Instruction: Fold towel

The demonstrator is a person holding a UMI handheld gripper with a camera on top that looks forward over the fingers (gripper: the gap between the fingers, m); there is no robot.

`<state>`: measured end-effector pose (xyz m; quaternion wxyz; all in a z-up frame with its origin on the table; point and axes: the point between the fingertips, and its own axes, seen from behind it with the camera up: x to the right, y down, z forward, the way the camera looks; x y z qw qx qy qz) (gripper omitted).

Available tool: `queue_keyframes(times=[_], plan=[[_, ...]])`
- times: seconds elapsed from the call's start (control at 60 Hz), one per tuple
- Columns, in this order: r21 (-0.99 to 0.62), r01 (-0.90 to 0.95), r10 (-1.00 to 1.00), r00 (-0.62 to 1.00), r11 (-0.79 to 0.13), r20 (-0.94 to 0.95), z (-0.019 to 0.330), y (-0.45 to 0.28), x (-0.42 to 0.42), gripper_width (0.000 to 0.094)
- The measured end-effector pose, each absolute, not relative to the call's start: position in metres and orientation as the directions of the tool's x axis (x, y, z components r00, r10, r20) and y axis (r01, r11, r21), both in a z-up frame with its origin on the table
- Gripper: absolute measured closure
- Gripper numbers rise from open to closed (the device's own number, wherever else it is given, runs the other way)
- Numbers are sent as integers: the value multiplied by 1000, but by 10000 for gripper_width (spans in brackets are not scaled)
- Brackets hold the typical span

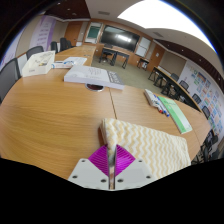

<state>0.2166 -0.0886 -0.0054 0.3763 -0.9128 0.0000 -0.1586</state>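
A cream towel with a zigzag pattern lies on the wooden table, just ahead of and to the right of my fingers. My gripper is shut on the towel's near left edge. The two magenta pads press together with a thin fold of the cloth between them. That edge is lifted and bunched into a ridge rising from the fingertips. The rest of the towel lies flat on the table.
A green and white box and a small white object lie beyond the towel on the right. A stack of papers and more papers sit at the back left. Chairs and desks stand farther off.
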Motion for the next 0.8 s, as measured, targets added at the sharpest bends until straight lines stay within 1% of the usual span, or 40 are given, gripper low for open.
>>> queue_keyframes(times=[0.1, 0.167, 0.25, 0.367, 0.433, 0.483, 0.517, 0.567, 0.65, 0.7, 0.75, 0.8], plan=[[-693, 62, -118, 971, -718, 210, -2, -90, 205, 902], [-700, 35, -112, 980, -714, 163, 11, -89, 190, 903], [-724, -24, -92, 994, -689, 54, 41, -88, 157, 902], [-770, -135, -65, 991, -623, -121, 103, -80, 120, 900], [-792, -181, -64, 982, -584, -177, 136, -79, 120, 900], [-794, -219, -84, 974, -568, -208, 145, -79, 133, 898], [-790, -237, -100, 970, -565, -220, 145, -80, 145, 897], [-781, -253, -135, 967, -571, -215, 136, -80, 166, 897], [-753, -255, -184, 966, -606, -179, 101, -87, 209, 890], [-742, -257, -209, 965, -619, -160, 78, -92, 238, 869], [-728, -257, -227, 964, -636, -142, 65, -99, 259, 814], [-717, -254, -225, 965, -649, -137, 54, -104, 276, 716]])
